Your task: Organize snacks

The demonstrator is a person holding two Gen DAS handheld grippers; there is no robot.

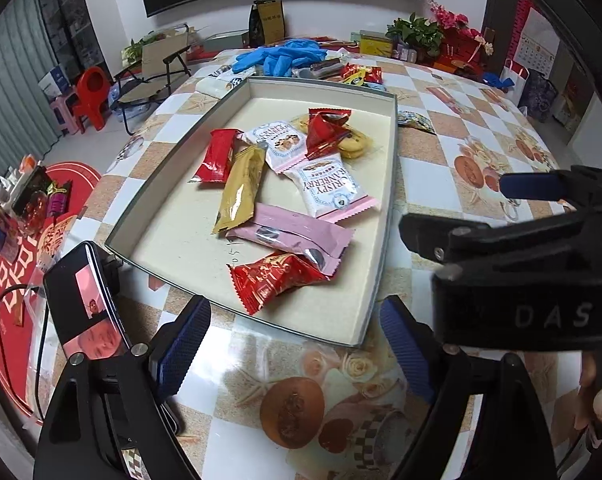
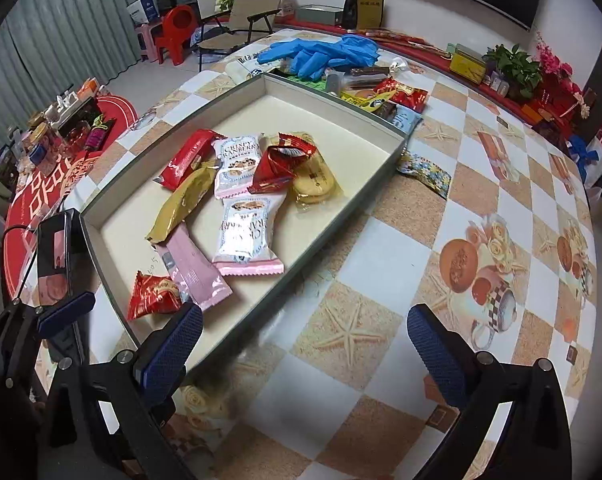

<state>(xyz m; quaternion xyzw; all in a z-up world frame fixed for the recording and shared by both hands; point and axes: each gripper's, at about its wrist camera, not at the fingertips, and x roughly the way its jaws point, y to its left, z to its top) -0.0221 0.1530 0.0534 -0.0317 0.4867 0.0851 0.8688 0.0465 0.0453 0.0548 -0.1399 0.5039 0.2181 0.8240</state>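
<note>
A shallow cream tray [image 1: 181, 248] [image 2: 333, 140] lies on the checkered table. It holds several snack packets: a gold stick [image 1: 241, 188], a pink packet [image 1: 293, 236], a red pouch [image 1: 273, 282] [image 2: 153, 294], white cranberry packs [image 1: 329, 188] [image 2: 247, 232] and yellow cookies [image 1: 355, 142]. My left gripper [image 1: 295, 352] hangs open over the tray's near edge, with nothing between its pads. My right gripper [image 2: 303, 344] [image 1: 455, 206] is open too, above the tray's near right corner and the table beside it. A blue floral packet [image 2: 425, 172] lies outside the tray.
A phone [image 1: 85, 304] on a stand sits by the tray's left corner, close to my left gripper's fingers [image 2: 67, 312]. Blue gloves [image 2: 321, 54] and more wrapped snacks [image 2: 397, 94] lie behind the tray. A folding chair [image 1: 153, 76] stands beyond the table's far left.
</note>
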